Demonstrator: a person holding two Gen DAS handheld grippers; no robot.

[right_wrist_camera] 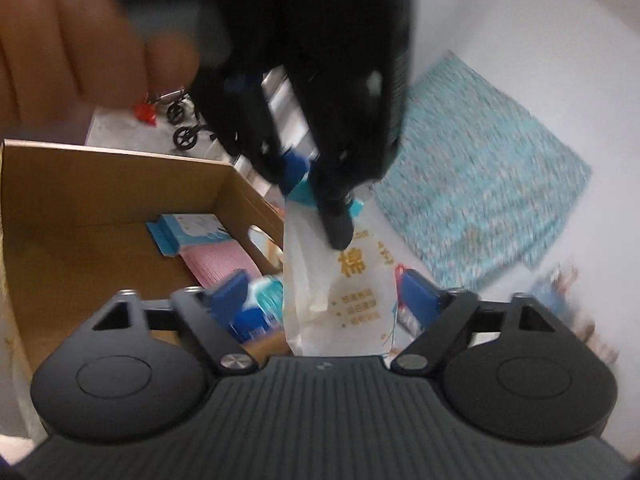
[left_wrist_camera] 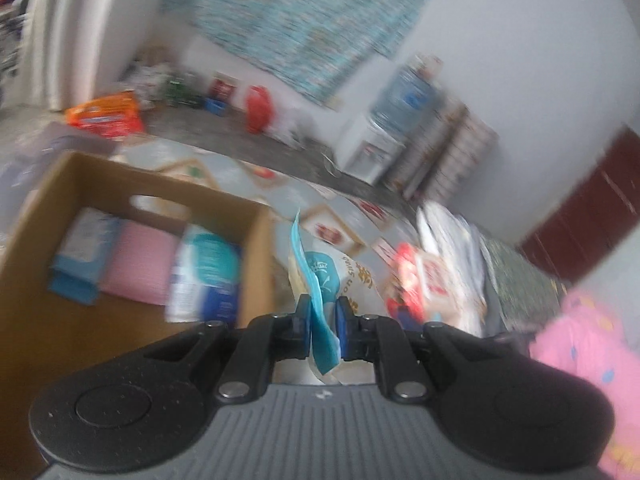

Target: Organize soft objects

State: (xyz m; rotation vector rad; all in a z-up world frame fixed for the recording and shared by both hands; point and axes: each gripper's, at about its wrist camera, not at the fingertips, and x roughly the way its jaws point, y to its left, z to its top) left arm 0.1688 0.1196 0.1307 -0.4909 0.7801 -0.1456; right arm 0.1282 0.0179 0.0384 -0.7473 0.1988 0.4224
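Pouch (left_wrist_camera: 320,272) of cotton swabs, hanging in the air just outside the right wall of the cardboard box (left_wrist_camera: 256,248), above the patterned cover (left_wrist_camera: 344,200), not yet over the opening. Pinched at its teal top seam by the left gripper (left_wrist_camera: 323,312), fingers clenched hard on the thin film, the white body dangling free below. Flanked lower down by the right gripper (right_wrist_camera: 324,296), fingers released and standing either side of the body without pressing it.

Judging from that:

- Keep the left pinch firm; only a narrow strip of slippery seam is held, likely to slide out under a fast swing.
- Either close the right fingers gently on the body to steady it, or draw them clear; avoid crushing the swabs.
- Lift over the right wall before crossing, so the dangling bottom does not catch the rim.
- Aim for the bare floor along the near edge of the box, beside the blue-and-white pack (left_wrist_camera: 208,276), the pink pack (left_wrist_camera: 140,264) and the blue pack (left_wrist_camera: 80,256) lined up at the far wall.
- Lower until the bottom rests, then let go.
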